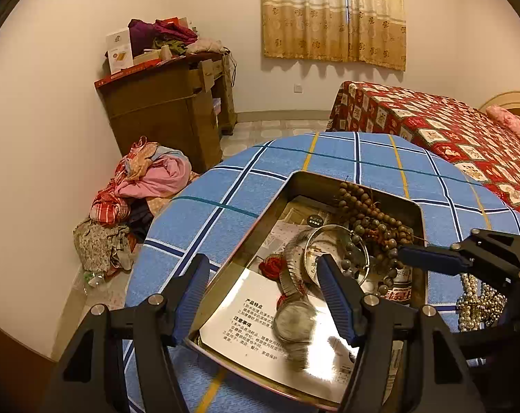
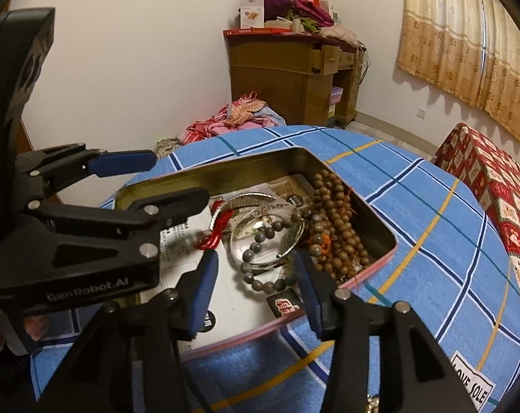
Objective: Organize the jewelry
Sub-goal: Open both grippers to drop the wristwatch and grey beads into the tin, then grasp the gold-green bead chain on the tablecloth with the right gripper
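A metal tin (image 1: 296, 180) (image 2: 296, 156) sits open on the blue plaid cloth. In it lie brown wooden beads (image 1: 370, 213) (image 2: 335, 220), a silver bangle (image 1: 332, 251) (image 2: 270, 237), a grey bead bracelet (image 2: 260, 268), a red knot (image 1: 272, 266) (image 2: 213, 237) and a blurred metal watch (image 1: 294, 320). My left gripper (image 1: 260, 292) is open over the tin, empty, the watch between its fingers. My right gripper (image 2: 255, 285) is open over the grey bead bracelet. Pearl strands (image 1: 477, 303) lie outside the tin, to its right.
The round table's edge (image 1: 139, 251) drops off at left. A clothes pile (image 1: 146, 186) lies on the floor, a wooden desk (image 1: 167, 103) stands by the wall, and a red-quilted bed (image 1: 449, 127) is at right. A "LOVE SOLE" label (image 2: 471, 382) is on the cloth.
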